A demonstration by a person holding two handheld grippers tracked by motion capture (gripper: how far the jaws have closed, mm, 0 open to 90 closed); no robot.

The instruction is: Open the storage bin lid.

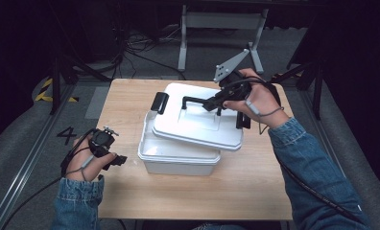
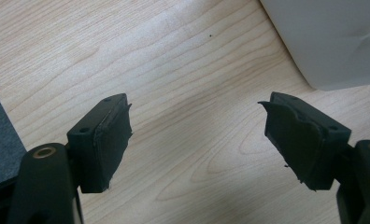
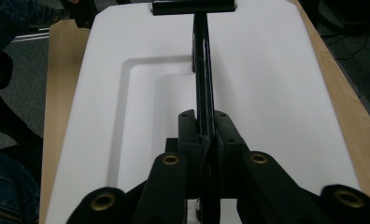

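Here: white rectangular plastic storage box [image 1: 178, 160] sits mid light wooden worktop [image 1: 255, 187], long side roughly across the high view. Its flat white plastic lid [image 1: 197, 125] is off the rim, skewed and tilted, near edge resting over the box's top, far-right end raised. Lid has rounded corners and a shallow rectangular recess in the middle; in the right gripper view the recess [image 3: 141, 116] shows as a stepped outline. Black bar handle [image 1: 193, 100] runs along the lid's centre, standing up from the surface; a black latch clip [image 1: 160, 102] hangs at the lid's left end.

Right gripper [image 1: 216, 101], held in the right hand [image 1: 255, 103], is clamped on the black handle at its right end; in the right gripper view the jaws are pressed tight against the thin bar [image 3: 201, 84] on both sides, bar running straight away to a black crosspiece at the lid's far edge. Grey three-cornered plate [image 1: 229, 66] sticks up above that gripper. Denim sleeve [image 1: 308, 163] on the right arm.

Left gripper [image 1: 119, 160] in the left hand [image 1: 85, 163] is near the worktop's left edge, just beside the box's left end, not touching it. Left gripper view: jaws wide apart, nothing between them, bare wood grain below, white box corner [image 2: 332, 42] at upper right.
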